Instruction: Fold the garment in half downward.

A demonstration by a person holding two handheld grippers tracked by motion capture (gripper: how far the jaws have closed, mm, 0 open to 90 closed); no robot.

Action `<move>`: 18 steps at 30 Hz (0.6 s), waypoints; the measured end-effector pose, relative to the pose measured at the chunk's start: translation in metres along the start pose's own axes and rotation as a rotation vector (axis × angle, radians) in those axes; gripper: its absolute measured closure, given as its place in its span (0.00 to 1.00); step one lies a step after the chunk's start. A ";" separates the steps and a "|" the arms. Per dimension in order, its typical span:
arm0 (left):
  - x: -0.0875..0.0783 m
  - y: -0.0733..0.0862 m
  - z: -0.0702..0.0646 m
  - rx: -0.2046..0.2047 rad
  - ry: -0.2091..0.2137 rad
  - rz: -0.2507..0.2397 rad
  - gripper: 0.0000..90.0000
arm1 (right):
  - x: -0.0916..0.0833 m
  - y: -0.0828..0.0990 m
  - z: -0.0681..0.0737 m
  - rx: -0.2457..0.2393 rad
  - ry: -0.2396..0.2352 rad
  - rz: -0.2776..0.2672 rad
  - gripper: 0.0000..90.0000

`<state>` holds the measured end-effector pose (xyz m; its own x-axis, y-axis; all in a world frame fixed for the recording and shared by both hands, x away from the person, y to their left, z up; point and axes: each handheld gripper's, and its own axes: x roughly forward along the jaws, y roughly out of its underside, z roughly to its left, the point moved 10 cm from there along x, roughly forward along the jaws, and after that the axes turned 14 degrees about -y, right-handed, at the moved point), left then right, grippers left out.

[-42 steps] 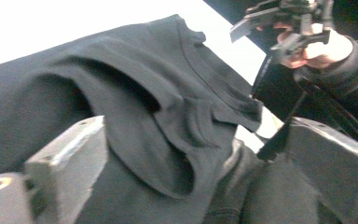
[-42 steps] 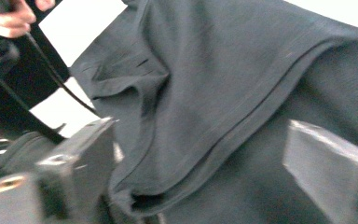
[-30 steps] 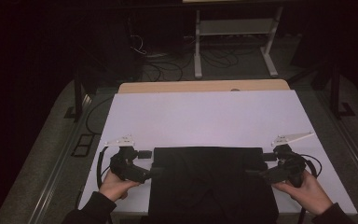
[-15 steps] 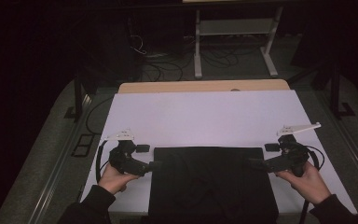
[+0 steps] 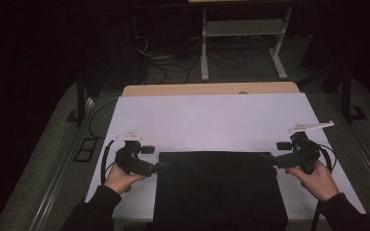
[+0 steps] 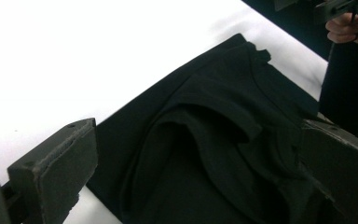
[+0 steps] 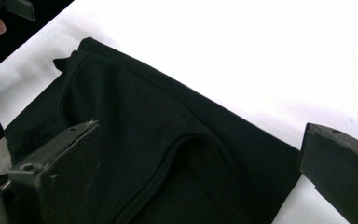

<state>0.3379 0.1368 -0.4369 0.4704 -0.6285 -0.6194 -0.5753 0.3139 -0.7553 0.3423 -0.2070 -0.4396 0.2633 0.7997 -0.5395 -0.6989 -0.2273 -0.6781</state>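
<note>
High view: black cloth (image 5: 219,192) lies flat at 6 o'clock on the white surface (image 5: 212,120). Left tool (image 5: 160,167) sits at its 9 o'clock corner, right tool (image 5: 268,159) at 3 o'clock; contact looks likely, too dim to confirm.
Left gripper view: left tool (image 6: 200,163) spread wide, cloth (image 6: 214,140) between the jaws, folds visible.
Right gripper view: right tool (image 7: 200,163) spread, cloth (image 7: 158,154) edge below it.

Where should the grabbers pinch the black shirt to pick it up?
Probably at the two far corners of the black shirt. It lies flat and folded, so the left gripper could slide in from the left edge and the right gripper from the right. Both have their jaws open beside those corners.
</note>
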 end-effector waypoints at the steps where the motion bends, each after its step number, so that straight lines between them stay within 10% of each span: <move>1: 0.002 0.001 0.002 0.007 -0.008 0.008 0.00 | 0.001 0.000 -0.002 -0.005 0.008 0.003 0.00; 18: 0.029 0.007 0.022 -0.001 -0.002 0.064 0.00 | 0.009 0.001 -0.035 0.005 0.025 0.044 0.00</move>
<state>0.3618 0.1363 -0.4651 0.4342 -0.6057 -0.6667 -0.6046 0.3526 -0.7142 0.3669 -0.2191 -0.4629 0.2492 0.7747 -0.5812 -0.7136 -0.2588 -0.6510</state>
